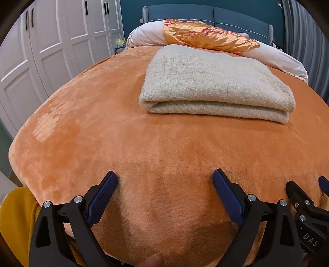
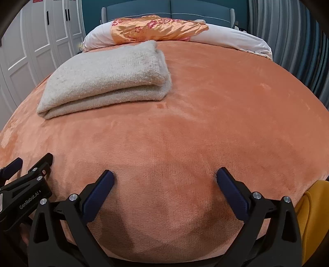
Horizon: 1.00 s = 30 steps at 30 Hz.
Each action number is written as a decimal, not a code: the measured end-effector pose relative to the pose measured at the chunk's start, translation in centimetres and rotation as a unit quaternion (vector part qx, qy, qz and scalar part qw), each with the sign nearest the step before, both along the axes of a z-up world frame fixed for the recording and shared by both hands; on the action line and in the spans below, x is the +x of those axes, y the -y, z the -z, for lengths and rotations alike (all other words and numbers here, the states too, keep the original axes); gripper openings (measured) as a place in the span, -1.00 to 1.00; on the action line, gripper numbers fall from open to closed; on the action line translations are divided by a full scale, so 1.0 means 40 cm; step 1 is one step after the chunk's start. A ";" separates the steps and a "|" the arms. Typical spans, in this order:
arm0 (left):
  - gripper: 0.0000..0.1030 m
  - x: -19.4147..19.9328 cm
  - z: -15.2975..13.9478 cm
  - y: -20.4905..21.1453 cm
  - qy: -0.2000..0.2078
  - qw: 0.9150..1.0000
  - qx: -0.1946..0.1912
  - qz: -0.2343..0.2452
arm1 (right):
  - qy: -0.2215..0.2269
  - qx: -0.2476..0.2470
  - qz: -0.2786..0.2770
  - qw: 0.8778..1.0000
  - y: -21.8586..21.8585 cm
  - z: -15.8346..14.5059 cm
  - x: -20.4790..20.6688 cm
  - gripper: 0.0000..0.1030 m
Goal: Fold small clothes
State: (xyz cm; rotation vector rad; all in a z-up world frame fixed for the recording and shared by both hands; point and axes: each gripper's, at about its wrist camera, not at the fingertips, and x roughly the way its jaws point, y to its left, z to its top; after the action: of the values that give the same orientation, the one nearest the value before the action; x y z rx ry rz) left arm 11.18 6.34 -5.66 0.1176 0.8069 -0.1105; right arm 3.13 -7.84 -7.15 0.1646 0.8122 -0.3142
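Both tongs, left tongs [image 1: 164,177] and right tongs [image 2: 165,176], gape empty near the folded cream sweater [image 1: 213,82], released since its folding looks done.

A bed [image 1: 123,127] carries everything here, covered across its whole top by a plush orange blanket [image 1: 174,156] that lies smooth, with faint brushed patches in the nap. On the blanket, toward the far half, rests a cream knit [image 1: 213,82], folded into a thick rectangle with its doubled edge facing the near side. Beyond it, along the head of the bed, lies a long white pillow [image 1: 144,37], just behind the knit. An orange satin cloth [image 1: 205,37] with pink flowers is draped over the pillow's middle. A blue headboard [image 1: 181,12] stands behind.
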 end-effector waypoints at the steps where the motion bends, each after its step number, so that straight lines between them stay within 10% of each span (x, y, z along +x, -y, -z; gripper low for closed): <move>1: 0.79 0.000 0.000 0.000 0.000 1.000 0.000 0.000 | 0.000 0.000 0.000 1.000 0.000 0.000 0.000 0.90; 30: 0.90 0.091 -0.019 0.021 -0.099 0.995 0.023 -0.012 | -0.098 0.017 -0.021 0.995 0.025 -0.039 0.142 0.91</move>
State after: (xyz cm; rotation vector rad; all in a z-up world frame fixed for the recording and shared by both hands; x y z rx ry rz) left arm 14.81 5.50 -4.90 0.1422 1.0097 -0.0804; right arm 8.79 -8.84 -5.57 0.1498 1.0149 -0.2802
